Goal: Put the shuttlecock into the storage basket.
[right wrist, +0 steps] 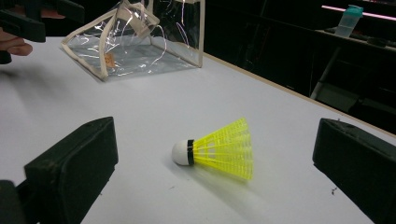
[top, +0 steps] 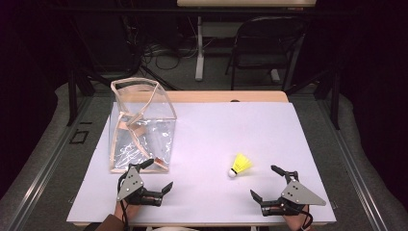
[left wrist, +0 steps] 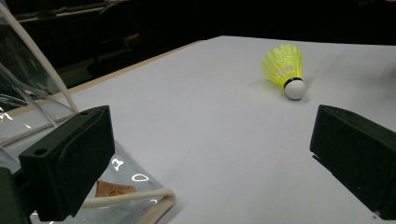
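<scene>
Shuttlecock (top: 240, 165) lies on its side, cork seemingly toward the person, both hand-held grippers gaping empty.

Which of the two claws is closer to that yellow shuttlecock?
The right claw. The shuttlecock lies just ahead of its open jaws, while the left claw sits by the clear bag.

White marks on the clear bag (left wrist: 126, 170) stay unreadable

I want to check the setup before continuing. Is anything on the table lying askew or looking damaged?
Nothing looks damaged. The yellow shuttlecock lies on its side on the white table. The clear plastic bag stands open but leans, its walls creased and its beige strap fallen inside.
</scene>
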